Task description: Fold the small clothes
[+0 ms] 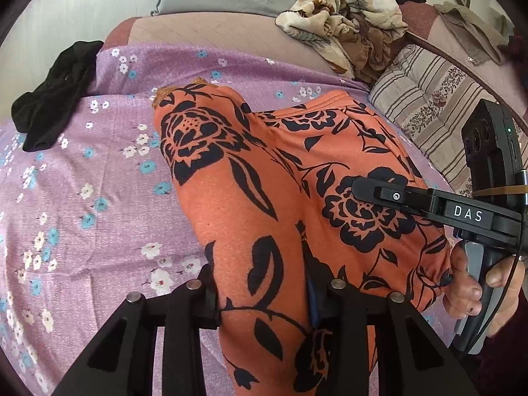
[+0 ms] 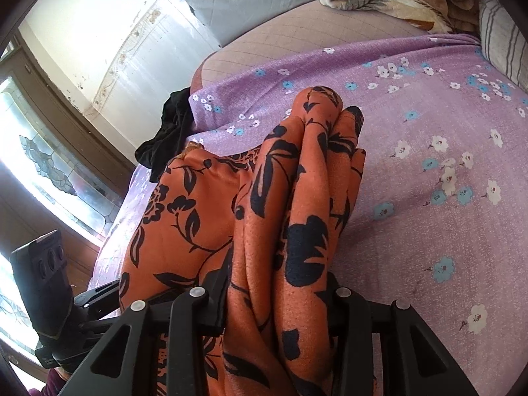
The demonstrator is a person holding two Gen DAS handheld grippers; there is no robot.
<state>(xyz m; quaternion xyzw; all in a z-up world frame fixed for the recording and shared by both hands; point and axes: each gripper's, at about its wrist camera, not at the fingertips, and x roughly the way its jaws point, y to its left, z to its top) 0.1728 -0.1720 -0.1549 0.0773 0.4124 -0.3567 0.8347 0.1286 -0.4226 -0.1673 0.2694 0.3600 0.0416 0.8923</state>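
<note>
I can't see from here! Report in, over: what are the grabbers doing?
Left gripper and right gripper both clamped on the orange flowered garment. Garment bunched over the purple sheet. Black cloth off to the side, not blocking.

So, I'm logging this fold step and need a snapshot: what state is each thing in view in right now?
Orange floral garment: gathered in folds, lifted at the near end, far end lying on the bedsheet.
Left hand-held gripper: shut on the orange floral garment.
Right hand-held gripper: shut on the orange floral garment.
Purple bedsheet: spread flat.
Black cloth: crumpled, unfolded.
Beige floral cloth: heaped, unfolded.
</note>
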